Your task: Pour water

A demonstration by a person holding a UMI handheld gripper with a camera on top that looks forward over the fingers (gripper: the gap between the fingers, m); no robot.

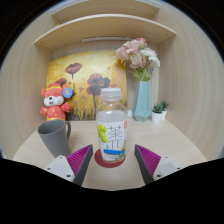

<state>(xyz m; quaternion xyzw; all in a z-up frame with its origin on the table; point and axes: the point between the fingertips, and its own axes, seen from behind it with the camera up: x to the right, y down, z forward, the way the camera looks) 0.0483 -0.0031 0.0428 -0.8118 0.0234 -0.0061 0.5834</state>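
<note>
Nearest the camera, the gripper has its two fingers spread apart, their magenta pads facing inward, and they clasp nothing. Between them, set slightly toward the left finger and with a clear gap on the right, stands a clear plastic bottle with a white cap. It is upright on a round dark red coaster near the front edge of the light wooden table, resting on its own support. Its label is white with a colourful pattern of pink, green and yellow; there is printing on it, but the writing is too small to read, and no brand can be made out.

Just left of the bottle, a grey mug stands upright on the table with its handle turned toward the bottle. The tabletop to the right of the bottle, ahead of the right finger, is bare wood as far as the right edge.

Farther back on the left, a small red and white plush figure sits near the table's rear edge. Behind it, a yellow painting of poppies leans against the back wall. Toward the back right stand a pale blue vase holding pink and white flowers and, beside it, a small green plant in a white pot. Wooden shelves run across above.
</note>
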